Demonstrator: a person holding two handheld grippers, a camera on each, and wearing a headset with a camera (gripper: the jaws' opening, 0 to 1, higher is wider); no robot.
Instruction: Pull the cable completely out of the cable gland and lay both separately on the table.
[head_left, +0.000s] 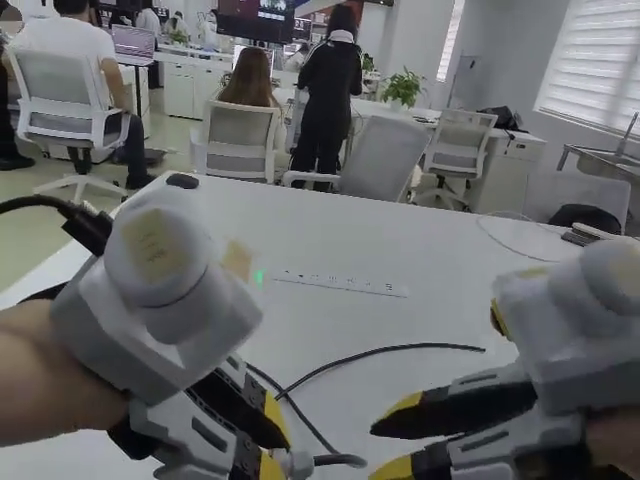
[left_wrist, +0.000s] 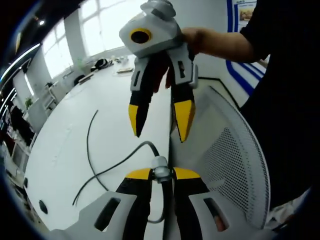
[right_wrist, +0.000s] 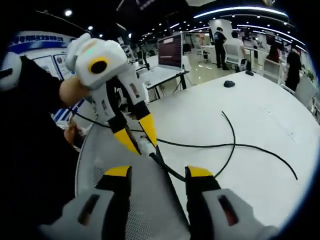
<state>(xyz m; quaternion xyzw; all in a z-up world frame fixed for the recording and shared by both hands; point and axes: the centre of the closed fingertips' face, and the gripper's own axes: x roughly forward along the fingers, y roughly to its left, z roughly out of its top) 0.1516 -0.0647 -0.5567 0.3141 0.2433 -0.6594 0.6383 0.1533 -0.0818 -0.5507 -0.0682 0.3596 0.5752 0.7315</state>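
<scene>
- Nearest the person, the left gripper (left_wrist: 163, 175) has its jaws clamped on the gland (left_wrist: 160, 167). It is held just over the table's (head_left: 400, 240) near edge, beside the mesh back of a chair (left_wrist: 235, 160).
- The right gripper (right_wrist: 158, 172) hangs opposite, nose to nose with the left, near but not touching. Its jaws are spread and hold nothing.
- The cable (head_left: 400, 352) is threaded through the gland. In the right gripper view a stretch of it leaves the gland and runs straight at the gap between the spread jaws. I cannot tell whether it already lies between the tips.
- So the stretch to catch lies dead ahead of the right gripper, on the line joining the two grippers. As far as I can judge, that line is also the gland's axis. The right gripper is the free one, and the nearer to that stretch.
- I'd say the pull is not yet begun. The next move looks like closing on the cable just beside the gland and drawing back along that line while the left gripper anchors the gland. A sideways tug would likely bind the cable in the gland.
- Farther out, the rest of the cable lies slack in long curves over the middle of the table, reaching toward its right side. The strands cross, and I cannot trace which end is which.
- Past the far edge stand office chairs (head_left: 240, 135) and people (head_left: 325, 80) at desks.
</scene>
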